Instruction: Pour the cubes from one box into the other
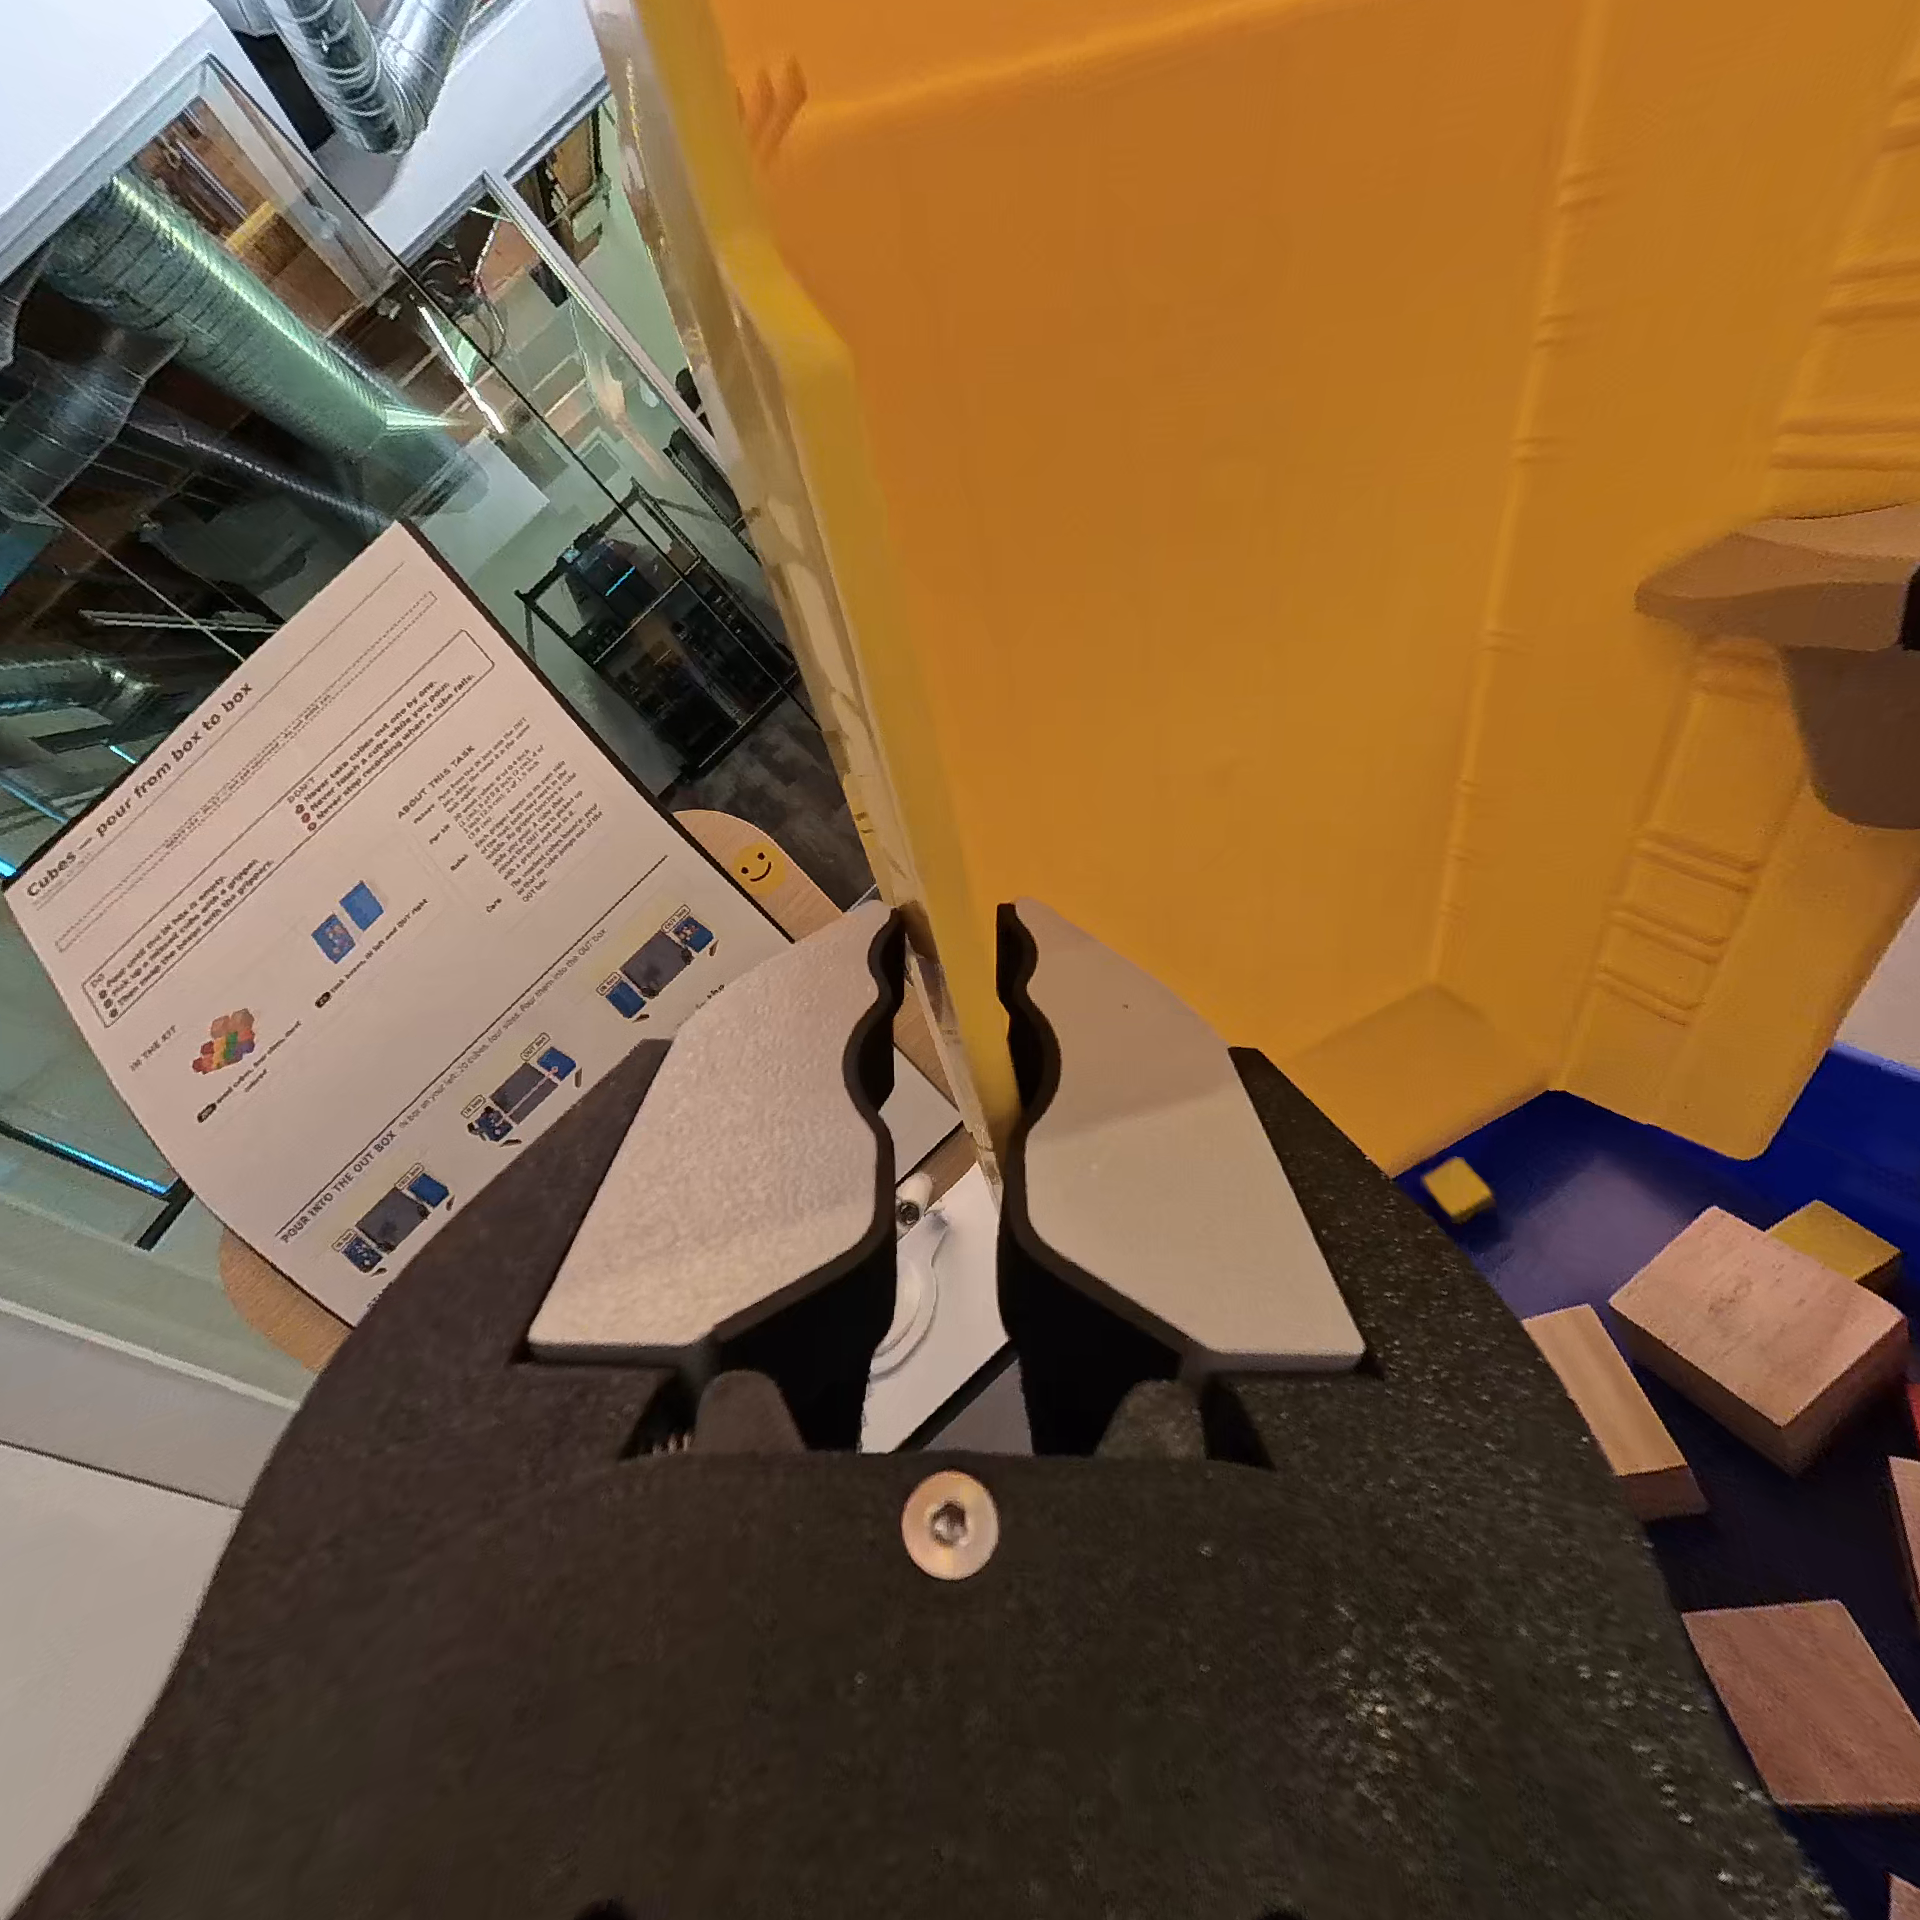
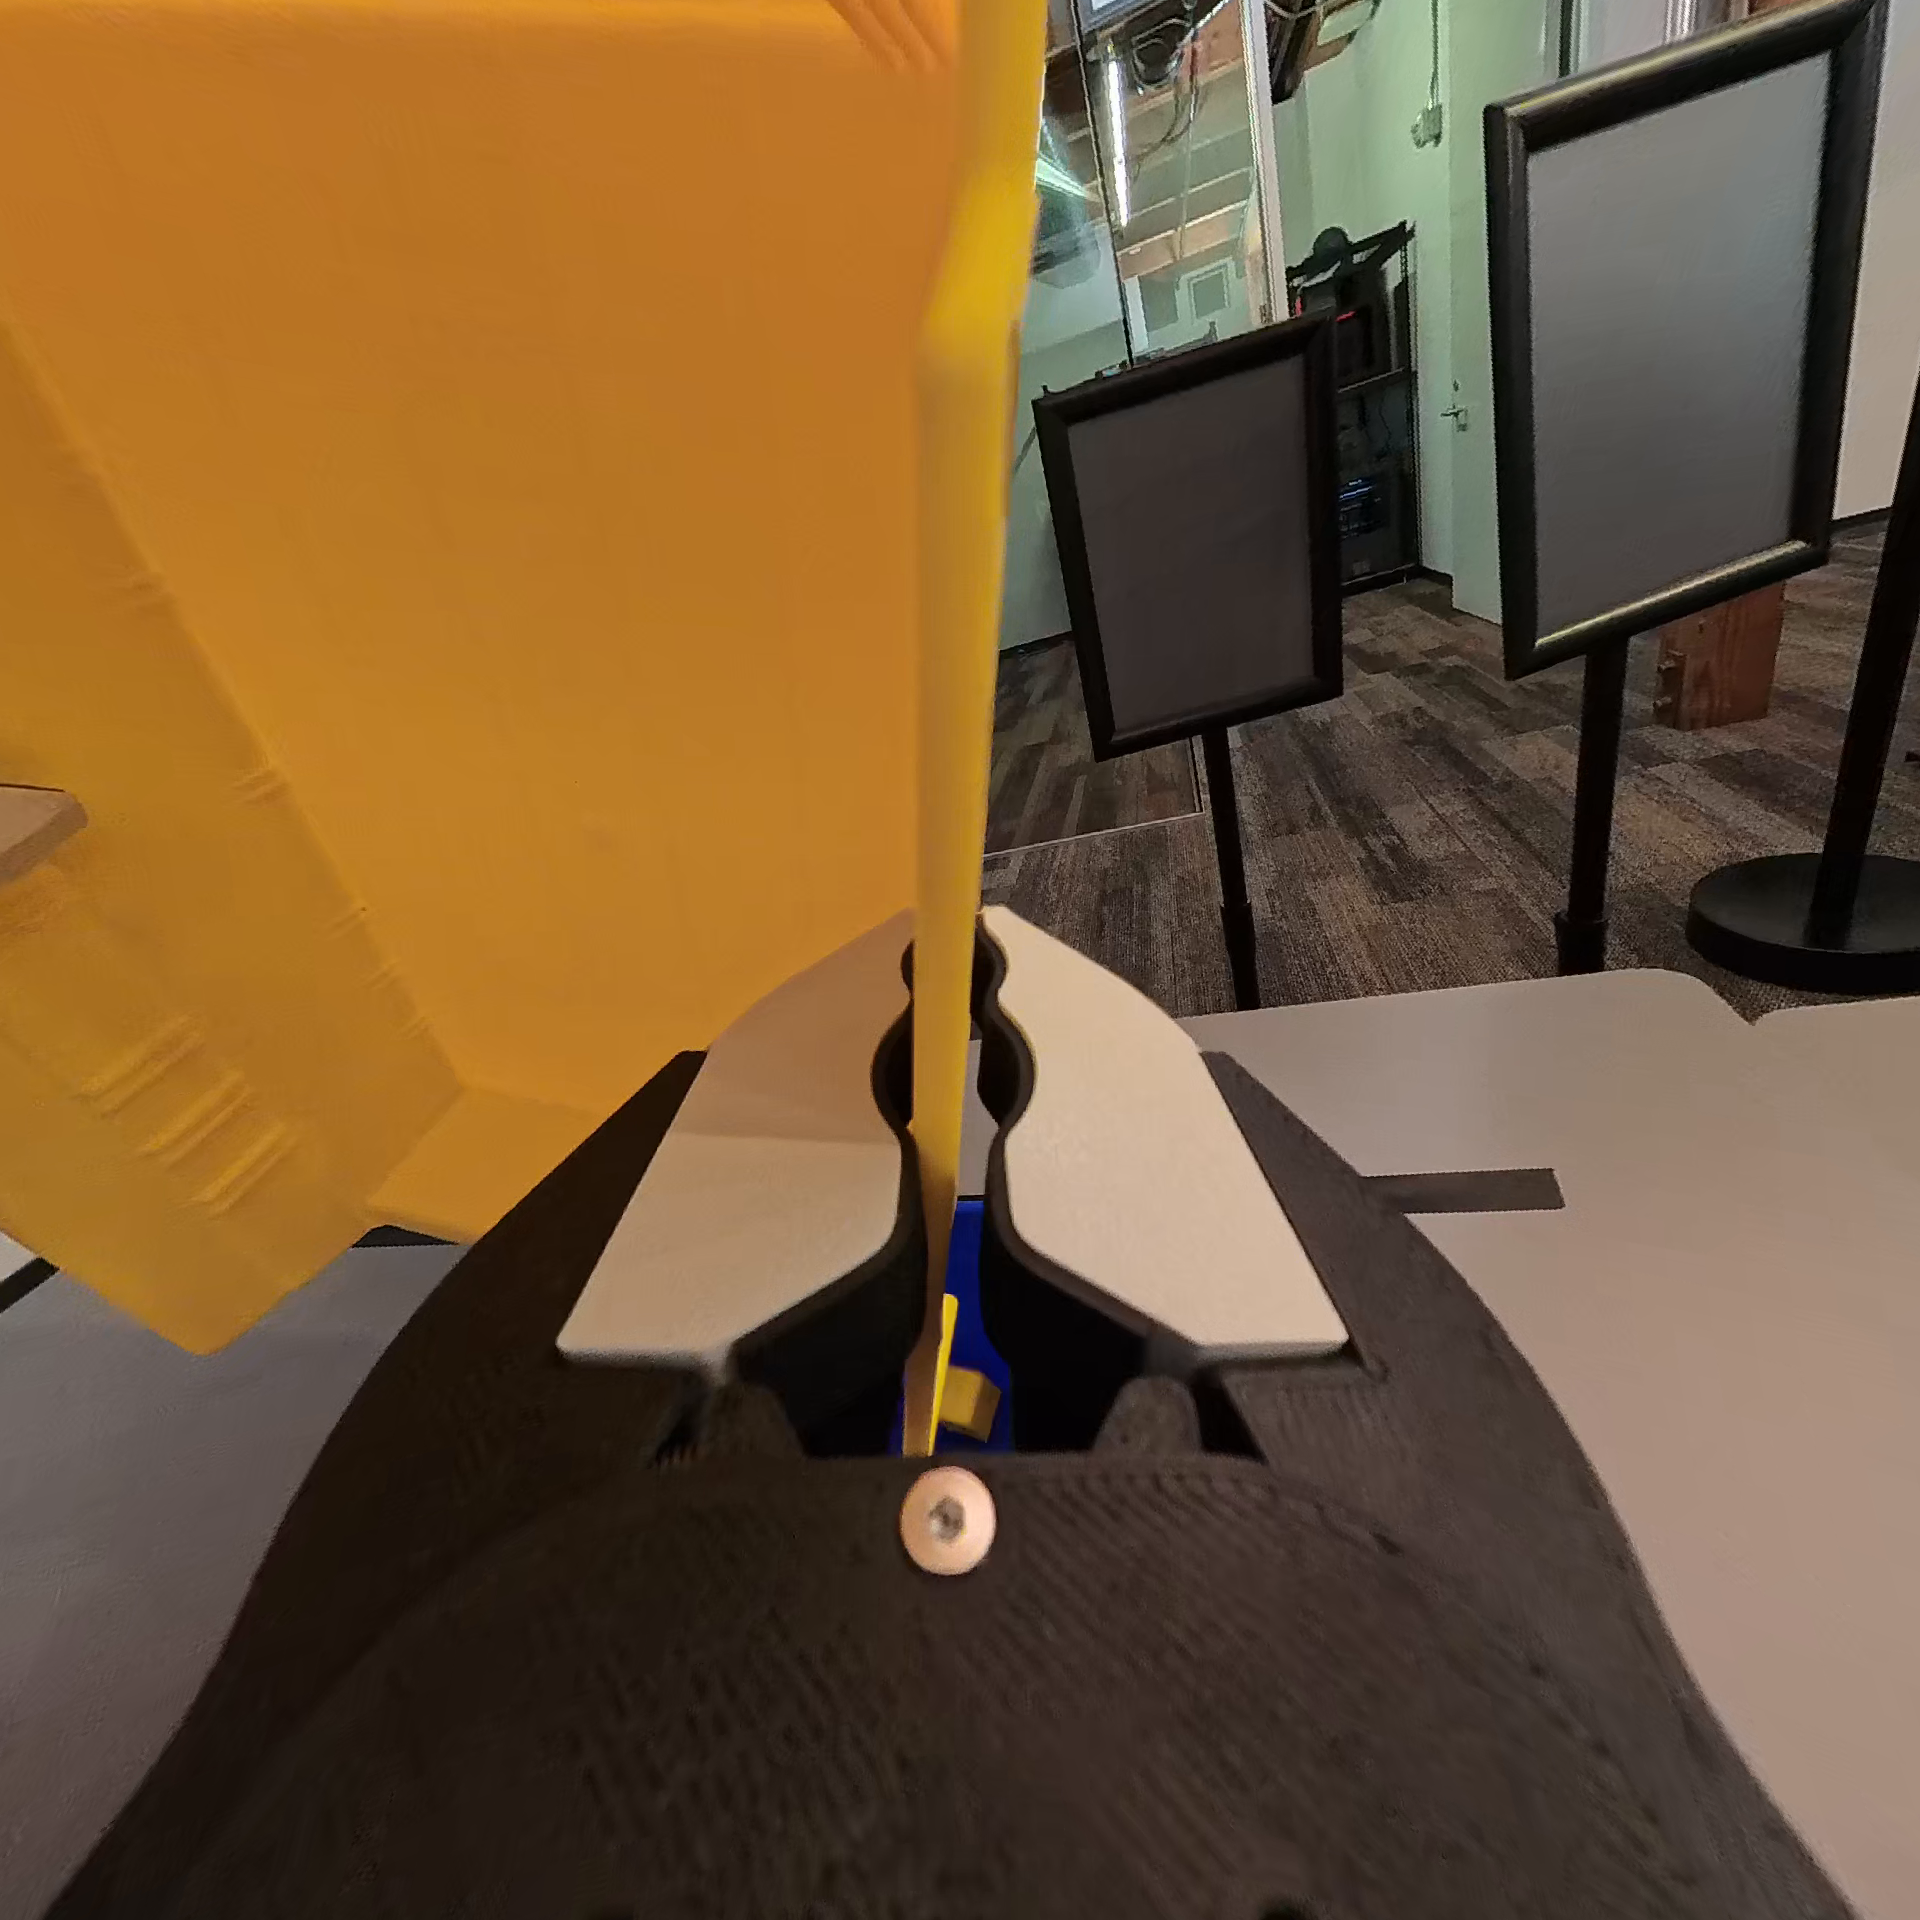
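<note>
A yellow box (image 1: 1195, 520) is held up and tipped, its empty inside facing both cameras. My left gripper (image 1: 948, 935) is shut on its left wall. My right gripper (image 2: 948, 956) is shut on its right wall (image 2: 966, 623). Each view shows the other gripper's grey fingertip inside the box: at the right edge of the left wrist view (image 1: 1787, 613) and at the left edge of the right wrist view (image 2: 31, 831). Below the yellow box lies a blue box (image 1: 1621, 1174) holding several cubes: wooden ones (image 1: 1756, 1340) and a small yellow one (image 1: 1460, 1190). The blue box also shows through my right gripper's gap (image 2: 971, 1247).
A printed instruction sheet (image 1: 343, 935) stands on the left beyond the table. Two black framed sign stands (image 2: 1195, 540) (image 2: 1673, 343) stand on the carpet past the grey table (image 2: 1558, 1143). A black tape mark (image 2: 1475, 1190) lies on the table.
</note>
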Motion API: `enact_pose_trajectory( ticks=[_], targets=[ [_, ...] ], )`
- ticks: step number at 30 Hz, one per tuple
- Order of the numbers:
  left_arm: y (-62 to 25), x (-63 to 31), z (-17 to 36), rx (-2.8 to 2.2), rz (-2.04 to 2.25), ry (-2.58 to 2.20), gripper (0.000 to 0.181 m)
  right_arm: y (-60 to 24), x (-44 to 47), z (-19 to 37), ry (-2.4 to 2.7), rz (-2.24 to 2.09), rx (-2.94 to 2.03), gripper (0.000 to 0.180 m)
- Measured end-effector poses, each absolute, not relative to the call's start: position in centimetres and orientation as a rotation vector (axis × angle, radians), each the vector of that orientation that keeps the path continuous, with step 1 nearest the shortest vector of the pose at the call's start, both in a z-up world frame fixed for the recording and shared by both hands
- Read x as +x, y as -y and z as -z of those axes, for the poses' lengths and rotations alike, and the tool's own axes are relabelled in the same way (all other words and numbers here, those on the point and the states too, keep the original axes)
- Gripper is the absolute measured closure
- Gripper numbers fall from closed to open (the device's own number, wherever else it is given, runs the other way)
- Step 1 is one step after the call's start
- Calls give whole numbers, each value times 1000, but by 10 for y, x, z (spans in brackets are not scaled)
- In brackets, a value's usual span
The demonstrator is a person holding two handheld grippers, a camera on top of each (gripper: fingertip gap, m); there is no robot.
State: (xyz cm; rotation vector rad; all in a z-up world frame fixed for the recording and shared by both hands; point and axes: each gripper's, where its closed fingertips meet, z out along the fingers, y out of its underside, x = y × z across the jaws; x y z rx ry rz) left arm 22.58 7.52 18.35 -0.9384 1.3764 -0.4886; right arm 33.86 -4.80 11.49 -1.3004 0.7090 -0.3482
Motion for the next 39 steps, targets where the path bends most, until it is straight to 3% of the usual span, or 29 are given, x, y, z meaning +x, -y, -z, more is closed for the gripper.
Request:
enact_pose_trajectory(
  ticks=[8,14,16,17,19,21,28,31,35,39],
  targets=[
    [-35,222,-199,-928,744,-1388,155,97,332,-160,-747,444,-1383,176],
    [17,262,-217,-993,894,-1751,128,147,386,-226,-857,466,-1709,175],
    [13,263,-203,-1091,891,-1851,86,164,407,-228,-950,444,-1831,174],
    [11,258,-189,-1135,905,-1915,82,173,416,-220,-1009,441,-1911,174],
    [-2,240,-154,-1208,915,-2031,89,192,426,-192,-1147,411,-2106,174],
    [-22,221,-116,-1314,953,-2088,109,217,429,-160,-1277,428,-2315,175],
    [-92,162,15,-2066,978,-2149,102,252,436,-83,-1390,410,-2585,175],
    [-97,156,46,-2298,936,-2116,105,257,438,-55,-1421,302,-2599,175],
    [-111,168,79,-2382,731,-2054,92,266,441,-31,-1456,294,-2646,175],
    [-88,175,97,-2562,776,-2067,105,276,446,-13,-1463,342,-2736,175]
  ],
)
